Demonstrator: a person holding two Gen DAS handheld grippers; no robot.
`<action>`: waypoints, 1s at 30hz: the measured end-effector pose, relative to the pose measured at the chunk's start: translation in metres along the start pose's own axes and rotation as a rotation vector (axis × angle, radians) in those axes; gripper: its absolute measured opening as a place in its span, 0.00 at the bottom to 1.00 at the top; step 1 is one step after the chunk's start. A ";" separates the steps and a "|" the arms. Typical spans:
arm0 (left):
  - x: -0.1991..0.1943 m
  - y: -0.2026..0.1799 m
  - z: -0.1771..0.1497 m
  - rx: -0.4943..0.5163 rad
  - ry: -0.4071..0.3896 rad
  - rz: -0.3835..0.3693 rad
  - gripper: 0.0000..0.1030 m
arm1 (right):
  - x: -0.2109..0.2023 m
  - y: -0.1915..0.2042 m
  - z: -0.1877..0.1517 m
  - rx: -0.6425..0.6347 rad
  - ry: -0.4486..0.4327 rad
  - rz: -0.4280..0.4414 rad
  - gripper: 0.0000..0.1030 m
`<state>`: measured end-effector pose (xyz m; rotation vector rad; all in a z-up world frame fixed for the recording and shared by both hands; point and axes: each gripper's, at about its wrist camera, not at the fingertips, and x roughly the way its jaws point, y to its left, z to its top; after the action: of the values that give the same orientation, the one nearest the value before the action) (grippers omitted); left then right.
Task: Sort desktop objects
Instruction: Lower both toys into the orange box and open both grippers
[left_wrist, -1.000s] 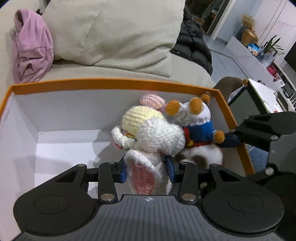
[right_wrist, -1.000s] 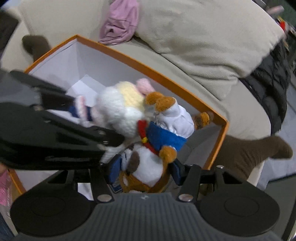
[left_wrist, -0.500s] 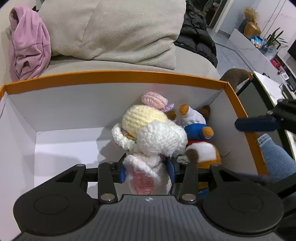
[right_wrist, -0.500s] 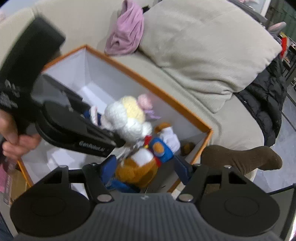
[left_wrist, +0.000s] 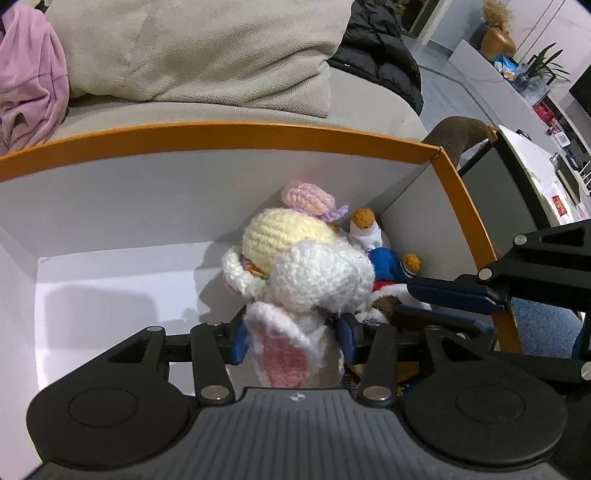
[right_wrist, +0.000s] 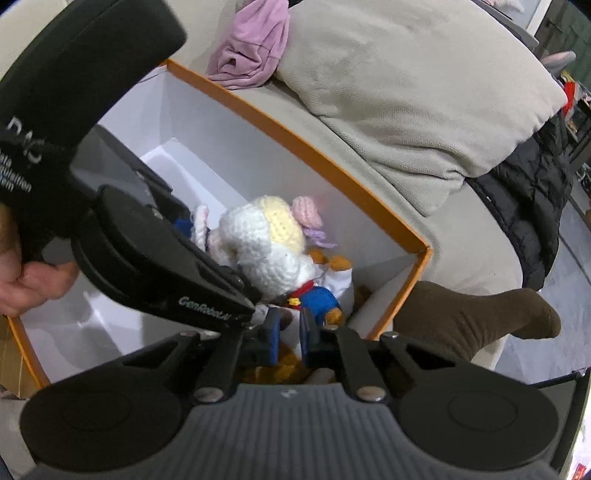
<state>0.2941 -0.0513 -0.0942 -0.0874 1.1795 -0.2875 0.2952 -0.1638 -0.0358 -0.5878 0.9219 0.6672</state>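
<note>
Left wrist view: my left tongs (left_wrist: 291, 341) are easing apart around the crochet bunny (left_wrist: 306, 280), lowered into the orange box (left_wrist: 221, 134) corner — right tongs (right_wrist: 288, 334) closing empty above the bear (right_wrist: 325, 295).

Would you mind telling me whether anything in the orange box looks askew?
Yes: both toys are piled in one corner of the orange box. The plush dog lies tipped over, with the crocheted bunny leaning against it.
</note>
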 end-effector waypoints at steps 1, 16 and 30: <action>-0.002 0.000 0.000 0.005 -0.002 0.010 0.58 | 0.000 0.000 0.000 0.000 -0.002 0.001 0.11; -0.028 0.001 -0.006 0.021 -0.042 0.068 0.30 | -0.005 -0.010 -0.001 0.021 -0.035 0.003 0.11; -0.066 0.000 -0.019 -0.005 -0.131 0.064 0.30 | -0.021 -0.004 -0.008 0.071 -0.105 0.024 0.12</action>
<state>0.2536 -0.0325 -0.0421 -0.0718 1.0505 -0.2189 0.2854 -0.1775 -0.0209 -0.4745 0.8526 0.6778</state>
